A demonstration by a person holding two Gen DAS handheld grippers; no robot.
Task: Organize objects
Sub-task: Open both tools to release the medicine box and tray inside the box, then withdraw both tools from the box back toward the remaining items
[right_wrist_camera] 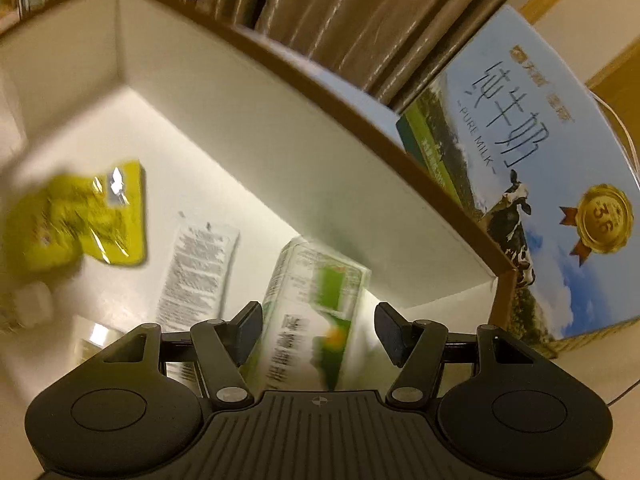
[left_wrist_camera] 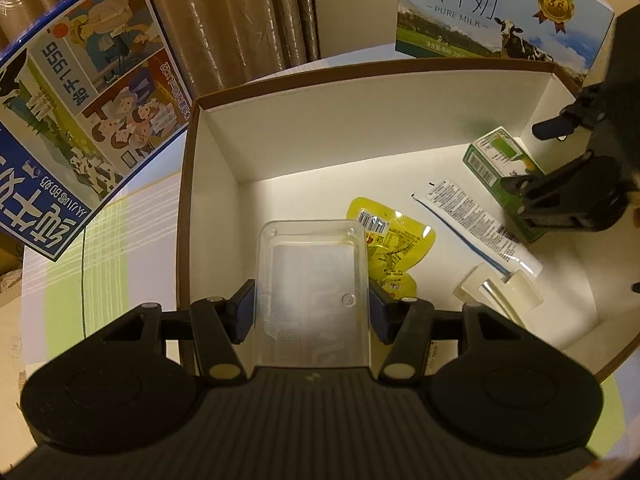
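Clear case [left_wrist_camera: 312, 280] pinched in L jaws; R jaws spread round green carton [right_wrist_camera: 316, 312].

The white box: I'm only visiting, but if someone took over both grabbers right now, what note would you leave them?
Left gripper: shut on the clear plastic case, low inside the white box.
Right gripper: around the green carton at the box's far side; the picture is too blurred to tell if it grips.
Already in the box: yellow pouch, white tube.
Probably left: set the case down, let go of the carton, pull both out.
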